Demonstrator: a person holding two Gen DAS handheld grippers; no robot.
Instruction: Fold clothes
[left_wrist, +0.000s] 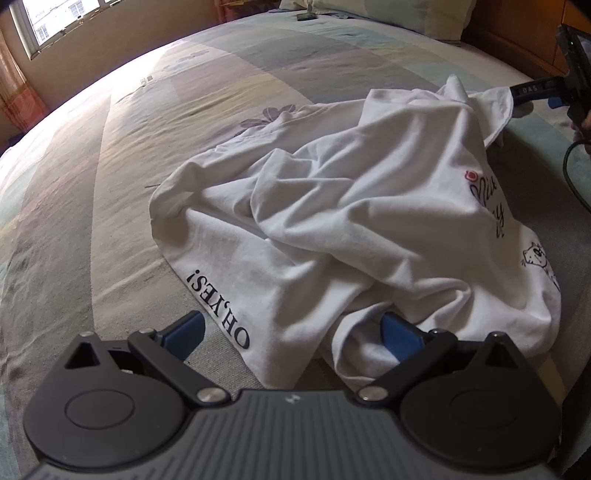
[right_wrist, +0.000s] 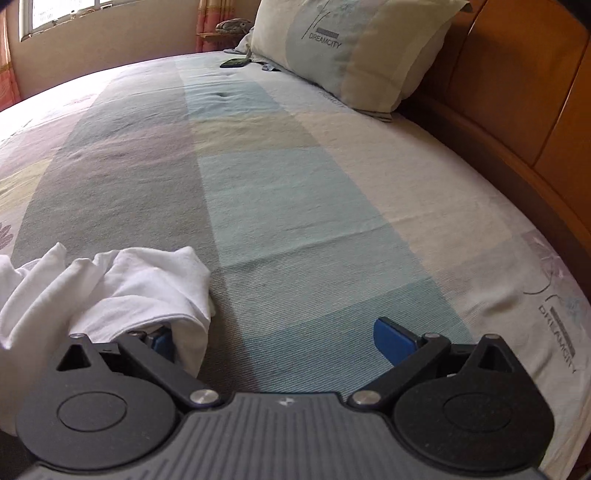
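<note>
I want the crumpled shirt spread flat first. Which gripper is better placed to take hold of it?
Probably the left gripper: its open jaws straddle the white T-shirt hem. The right gripper, also open, touches cloth with one finger only.

bed (right_wrist: 295, 206) striped sheet | wooden headboard (right_wrist: 517, 92) | sunlit window (left_wrist: 59, 18)

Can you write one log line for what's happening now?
step: start | white T-shirt: crumpled on bed | left gripper: open at hem | right gripper: open at edge
</note>
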